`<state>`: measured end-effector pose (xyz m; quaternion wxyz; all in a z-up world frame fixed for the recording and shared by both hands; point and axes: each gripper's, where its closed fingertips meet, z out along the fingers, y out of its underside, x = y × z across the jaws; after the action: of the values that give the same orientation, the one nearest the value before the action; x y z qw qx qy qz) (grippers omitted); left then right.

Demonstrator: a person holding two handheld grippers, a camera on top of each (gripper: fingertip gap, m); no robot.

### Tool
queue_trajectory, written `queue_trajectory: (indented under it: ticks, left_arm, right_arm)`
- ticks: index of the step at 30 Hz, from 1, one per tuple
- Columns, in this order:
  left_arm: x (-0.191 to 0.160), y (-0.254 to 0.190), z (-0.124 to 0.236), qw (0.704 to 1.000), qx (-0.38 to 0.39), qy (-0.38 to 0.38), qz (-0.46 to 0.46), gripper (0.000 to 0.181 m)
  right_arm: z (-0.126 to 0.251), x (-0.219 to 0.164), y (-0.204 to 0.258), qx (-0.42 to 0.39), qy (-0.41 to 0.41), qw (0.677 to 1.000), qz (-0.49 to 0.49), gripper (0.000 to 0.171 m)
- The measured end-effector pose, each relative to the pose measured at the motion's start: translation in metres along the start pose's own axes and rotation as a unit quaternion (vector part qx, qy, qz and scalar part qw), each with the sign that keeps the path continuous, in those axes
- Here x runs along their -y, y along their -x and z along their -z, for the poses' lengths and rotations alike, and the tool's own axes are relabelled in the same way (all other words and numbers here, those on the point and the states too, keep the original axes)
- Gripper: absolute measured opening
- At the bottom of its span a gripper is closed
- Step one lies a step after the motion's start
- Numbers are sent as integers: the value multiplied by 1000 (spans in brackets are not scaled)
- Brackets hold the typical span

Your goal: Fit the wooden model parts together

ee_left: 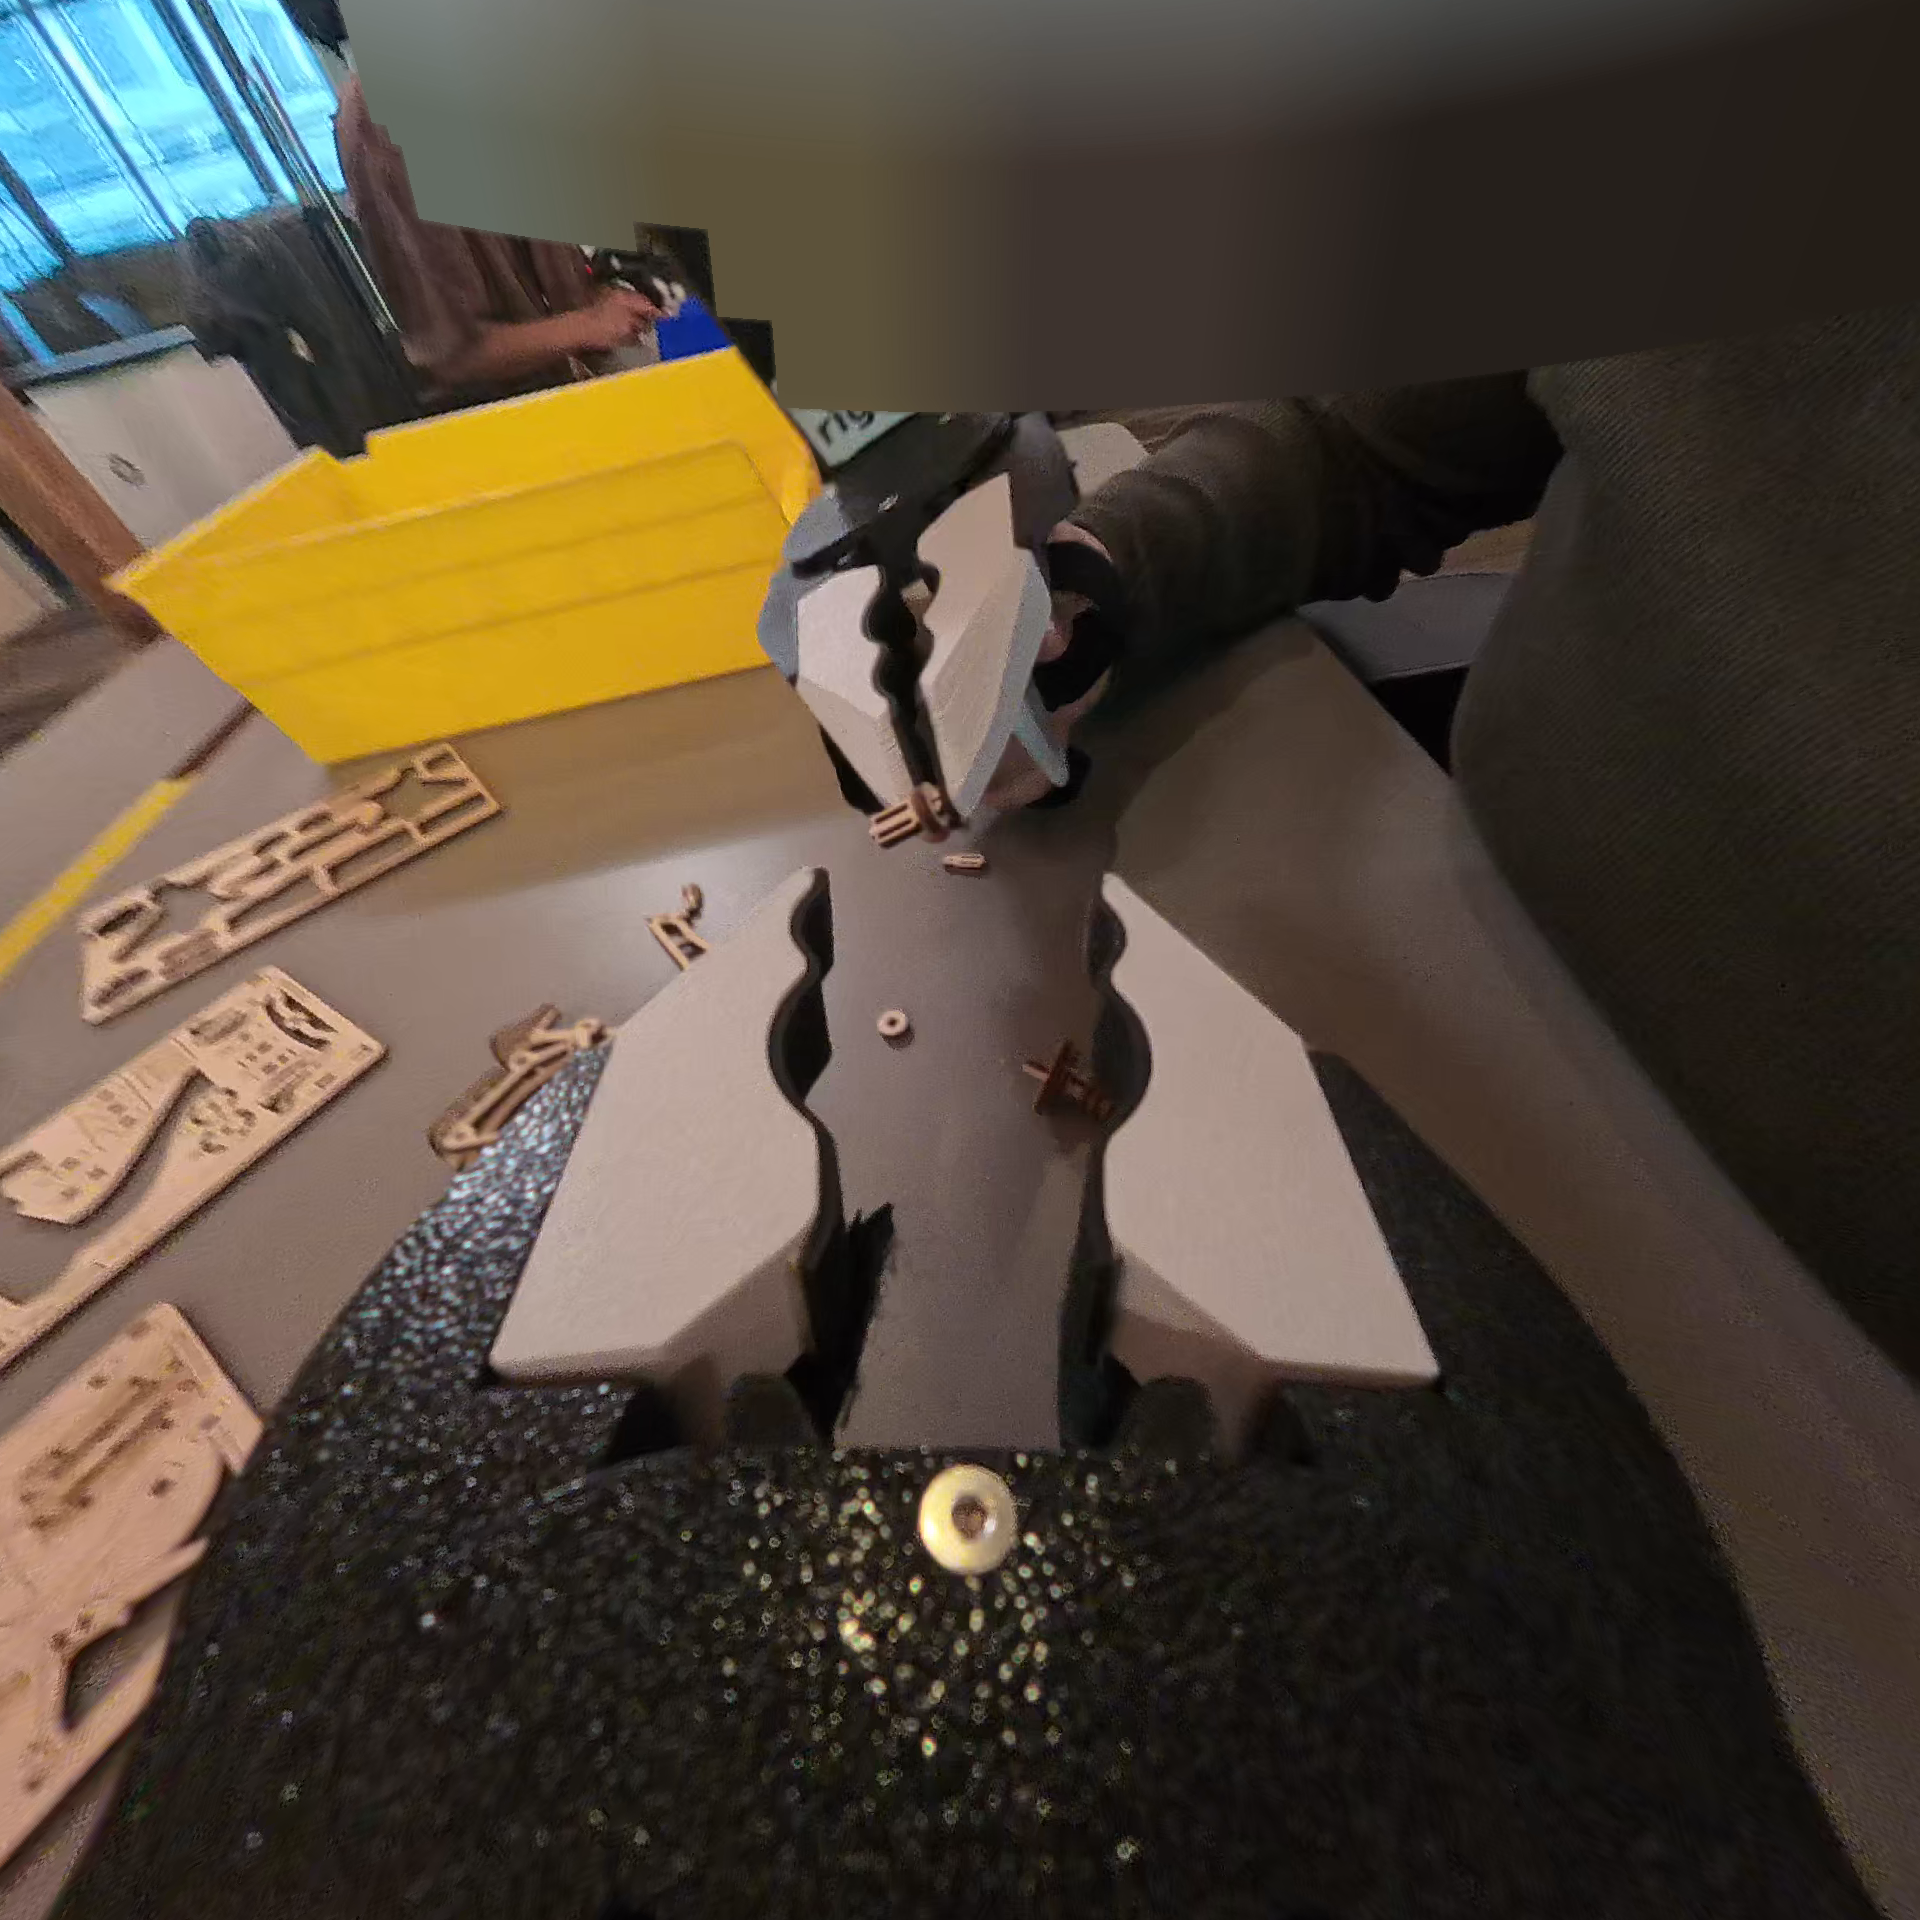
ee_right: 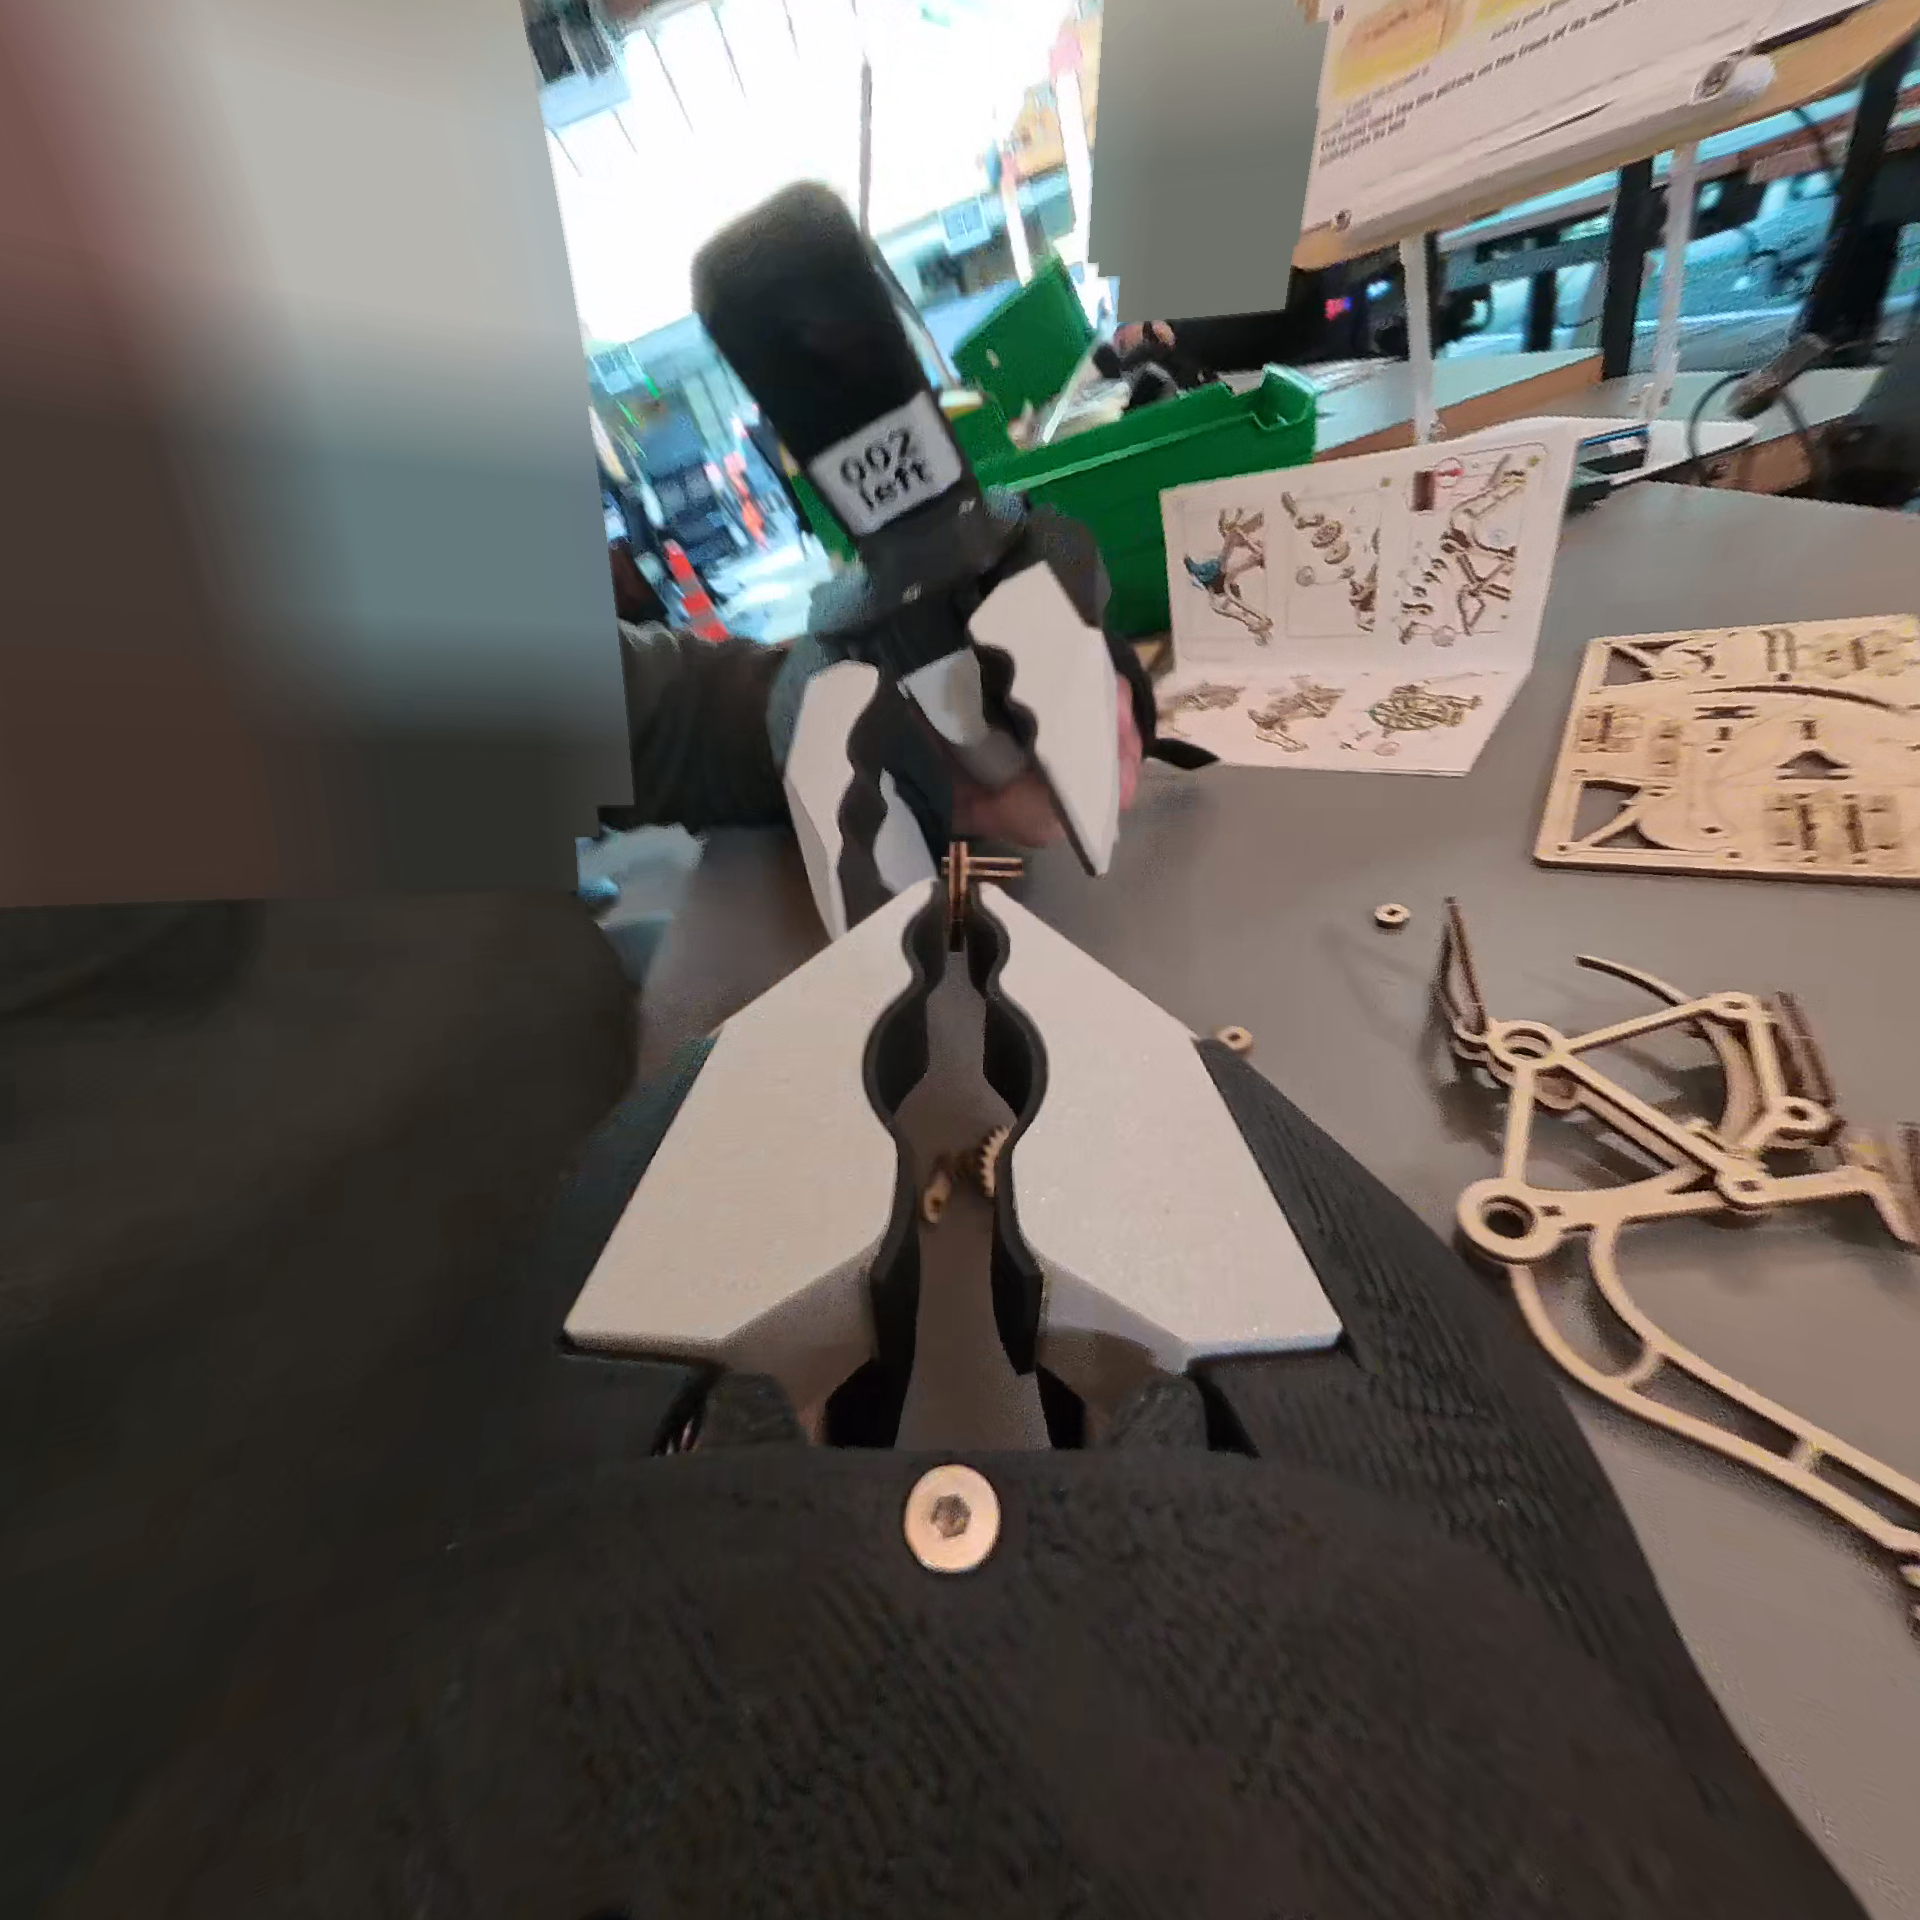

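Left gripper (ee_left: 961, 1049): jaws spread wide, nothing between them, hovering over the grey bench (ee_left: 1299, 935). On the bench between its fingers: a small wooden washer (ee_left: 892, 1024) and a small peg assembly (ee_left: 1068, 1083) lying just beside the inner edge of the right-hand finger.

Right gripper (ee_right: 961, 914): jaws nearly together, tips pinched on a small cross-shaped wooden piece (ee_right: 971, 871), held above the bench. In the left wrist view, same gripper (ee_left: 940, 805) farther off, tips low near the bench, wooden piece (ee_left: 914, 816) at the tips, another tiny part (ee_left: 964, 860) lying just beside.

Seen through the right gripper's gap: small wooden gears (ee_right: 971, 1164) on the bench.

To the right in the right wrist view: a partly built wooden frame (ee_right: 1662, 1143), a laser-cut sheet (ee_right: 1725, 769) and an instruction leaflet (ee_right: 1351, 613) standing folded.

To the left in the left wrist view: several punched-out wooden sheets (ee_left: 281, 883) and a yellow bin (ee_left: 468, 592) behind them.
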<state>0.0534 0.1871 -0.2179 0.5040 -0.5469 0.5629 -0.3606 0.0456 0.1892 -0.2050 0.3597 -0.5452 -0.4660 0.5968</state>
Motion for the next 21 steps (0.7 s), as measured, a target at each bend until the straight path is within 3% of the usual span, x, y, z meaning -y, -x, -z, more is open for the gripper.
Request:
queue_trajectory:
  ticks: [3, 7, 11, 15, 21]
  left_arm:
    - [8, 1, -3, 996, 38, -5, -78, 38]
    - [4, -2, -5, 973, 73, 34, -216, 23]
    - [-6, 5, -8, 957, 108, 69, -261, 6]
    - [-11, 20, -5, 969, 133, 78, -194, 6]
    - [5, 24, -3, 995, 82, -19, 50, 6]
  right_arm:
    - [0, 3, 2, 24, -14, 998, -49, 1]
    - [-2, -9, 4, 28, 25, 998, -56, 1]
    - [-2, -15, 1, 15, 46, 998, -38, 2]
    - [1, -10, -10, -31, 34, 999, 10, 19]
    - [4, 0, -15, -104, 21, 980, 166, 21]
